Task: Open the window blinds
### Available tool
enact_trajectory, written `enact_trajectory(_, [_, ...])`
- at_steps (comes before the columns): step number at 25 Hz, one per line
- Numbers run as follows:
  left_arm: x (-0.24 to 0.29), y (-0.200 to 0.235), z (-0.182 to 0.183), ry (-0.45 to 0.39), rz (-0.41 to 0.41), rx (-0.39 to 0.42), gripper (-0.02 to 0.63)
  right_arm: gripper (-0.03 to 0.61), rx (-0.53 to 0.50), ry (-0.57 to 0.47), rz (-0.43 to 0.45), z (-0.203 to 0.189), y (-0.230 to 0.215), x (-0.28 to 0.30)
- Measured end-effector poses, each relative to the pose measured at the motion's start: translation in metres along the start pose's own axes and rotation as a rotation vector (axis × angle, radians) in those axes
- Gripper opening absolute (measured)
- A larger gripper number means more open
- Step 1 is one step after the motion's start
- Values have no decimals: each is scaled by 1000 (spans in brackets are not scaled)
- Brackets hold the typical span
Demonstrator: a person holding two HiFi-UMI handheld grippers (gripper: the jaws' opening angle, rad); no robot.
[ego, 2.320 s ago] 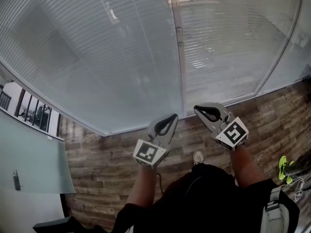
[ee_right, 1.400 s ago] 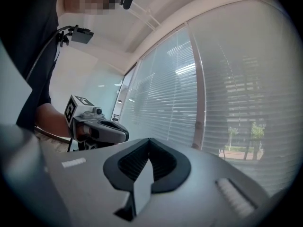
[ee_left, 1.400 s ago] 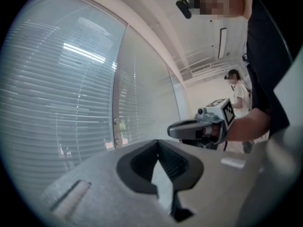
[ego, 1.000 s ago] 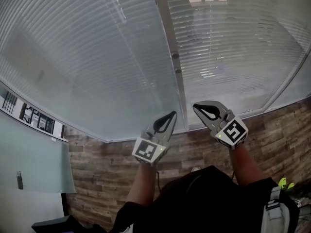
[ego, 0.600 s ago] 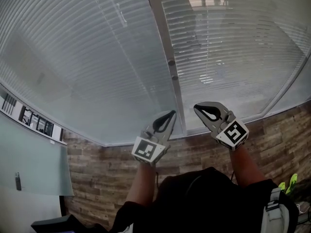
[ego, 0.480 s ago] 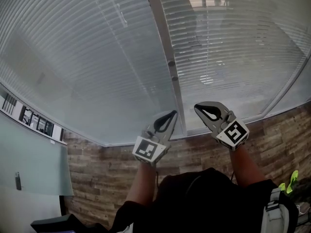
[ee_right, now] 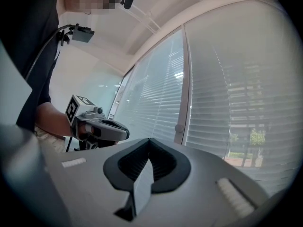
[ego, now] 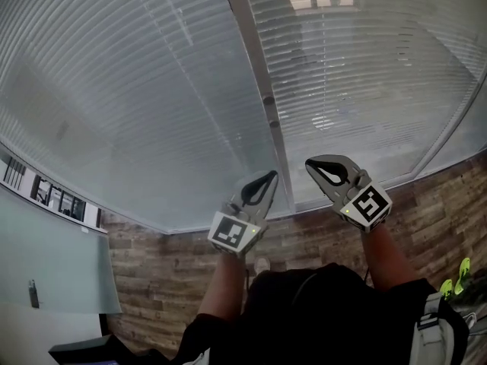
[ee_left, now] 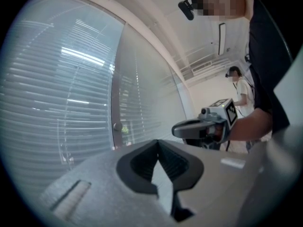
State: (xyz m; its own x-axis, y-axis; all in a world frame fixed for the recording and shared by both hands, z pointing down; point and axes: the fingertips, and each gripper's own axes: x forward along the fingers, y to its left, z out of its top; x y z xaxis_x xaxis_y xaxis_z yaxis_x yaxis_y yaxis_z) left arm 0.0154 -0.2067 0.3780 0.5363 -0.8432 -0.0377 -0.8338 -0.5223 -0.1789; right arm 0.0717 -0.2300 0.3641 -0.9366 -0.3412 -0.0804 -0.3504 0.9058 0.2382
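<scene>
Closed white slatted blinds (ego: 152, 90) cover the glass wall ahead, split by a pale upright frame post (ego: 259, 74) that carries two small round knobs (ego: 267, 100). One knob (ee_left: 117, 126) shows in the left gripper view, and a knob (ee_right: 179, 127) shows in the right gripper view. My left gripper (ego: 268, 176) is shut and empty, just left of the post's foot. My right gripper (ego: 310, 164) is shut and empty, just right of it. Both point level at the blinds and touch nothing. Each gripper camera shows its own tips (ee_left: 157, 141) (ee_right: 149, 139) pressed together.
A wood-plank floor (ego: 175, 265) runs under the window. A frosted glass panel (ego: 53, 265) stands at the left. Another person (ee_left: 241, 91) stands further back in the room. Yellow-green shoes (ego: 459, 277) show at the right edge.
Both grippers have edged a little up and toward the blinds, side by side. The jaws stayed shut. The head view has tipped slightly, so the window's foot sits lower in the picture.
</scene>
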Motion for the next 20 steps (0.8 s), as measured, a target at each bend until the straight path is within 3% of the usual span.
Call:
enact_trajectory(9, [1, 32, -1, -51, -63, 14, 3, 5, -18, 4, -79, 7, -8, 27])
enact_trajectory(15, [2, 44, -5, 2, -133, -25, 3, 5, -18, 34, -124, 2, -10, 47])
enact_trajectory(20, [12, 52, -8, -26, -196, -36, 3, 5, -1, 78, -172, -3, -17, 60])
